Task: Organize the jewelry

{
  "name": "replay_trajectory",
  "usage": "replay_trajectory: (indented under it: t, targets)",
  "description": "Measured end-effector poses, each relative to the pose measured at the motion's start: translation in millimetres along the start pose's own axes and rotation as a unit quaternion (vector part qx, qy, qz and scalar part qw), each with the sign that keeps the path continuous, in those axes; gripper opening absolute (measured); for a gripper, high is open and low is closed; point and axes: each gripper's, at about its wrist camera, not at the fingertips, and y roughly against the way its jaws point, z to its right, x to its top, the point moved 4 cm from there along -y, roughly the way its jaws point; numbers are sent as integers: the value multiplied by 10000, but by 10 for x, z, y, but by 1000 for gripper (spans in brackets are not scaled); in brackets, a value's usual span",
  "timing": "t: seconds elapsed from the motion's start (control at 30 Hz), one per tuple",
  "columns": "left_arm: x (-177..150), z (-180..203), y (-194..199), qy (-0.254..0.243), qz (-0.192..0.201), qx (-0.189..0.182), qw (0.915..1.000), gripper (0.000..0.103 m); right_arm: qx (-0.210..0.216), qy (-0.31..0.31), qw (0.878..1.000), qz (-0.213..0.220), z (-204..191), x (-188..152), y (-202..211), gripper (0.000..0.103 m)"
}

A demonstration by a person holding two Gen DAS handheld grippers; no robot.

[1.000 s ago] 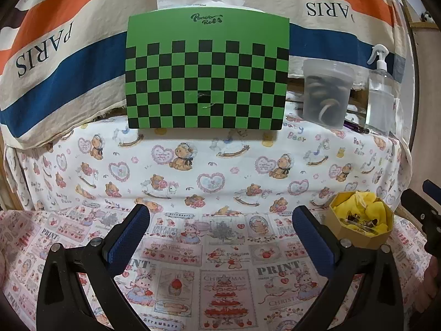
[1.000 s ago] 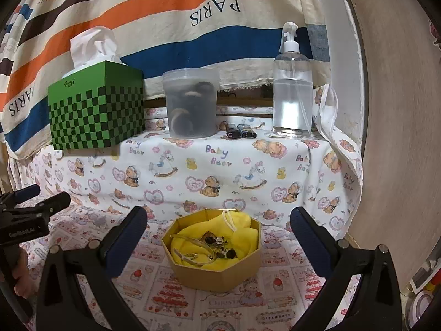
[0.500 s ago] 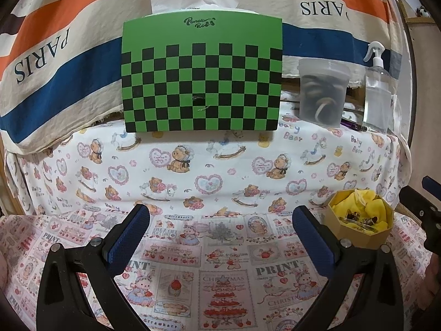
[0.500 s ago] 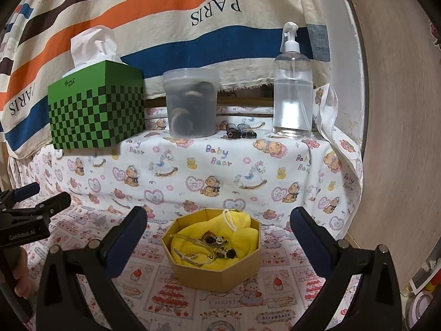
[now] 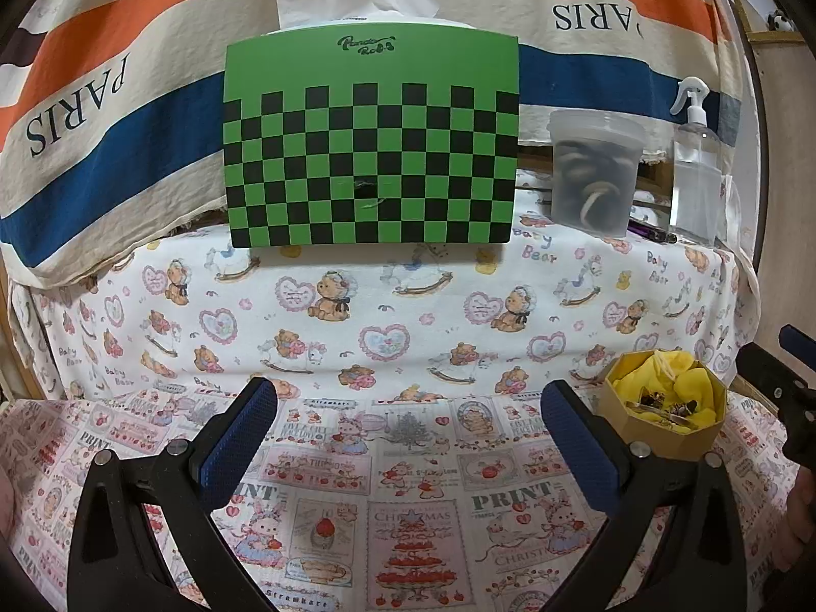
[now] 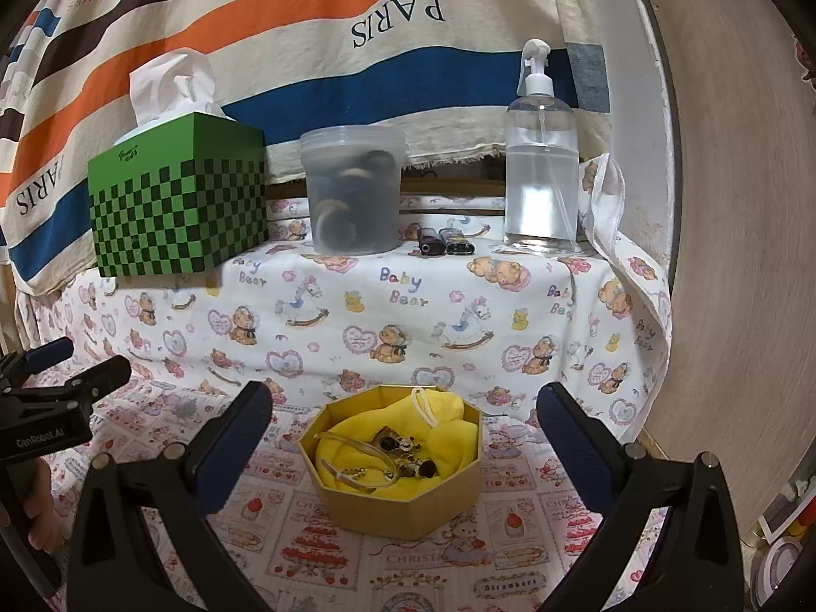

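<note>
A tan octagonal box (image 6: 403, 502) lined with yellow cloth holds a tangle of jewelry (image 6: 403, 451) and sits on the printed cloth. My right gripper (image 6: 405, 438) stands open just in front of it, the box lying between its blue pads with nothing held. In the left wrist view the same box (image 5: 663, 433) is at the right, beyond the right finger. My left gripper (image 5: 408, 433) is open over bare printed cloth, holding nothing. The other gripper's black body (image 5: 780, 387) shows at the right edge.
A raised ledge under teddy-bear cloth carries a green checkered tissue box (image 5: 371, 143), a lidded translucent tub (image 6: 352, 191), two lighters (image 6: 443, 245) and a clear spray bottle (image 6: 540, 163). A striped "PARIS" cloth hangs behind. A wall (image 6: 724, 204) closes the right side.
The left wrist view has drifted slightly, so the tissue box and ledge sit a little lower and left in frame. The right gripper and the box have not visibly moved.
</note>
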Motion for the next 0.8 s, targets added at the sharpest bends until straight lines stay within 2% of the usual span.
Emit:
replay_trajectory:
  t: [0.8]
  targets:
    - [-1,30,15,-65,29,-30,10000,103,-17,-15,10000,-5,5,-4,3,103]
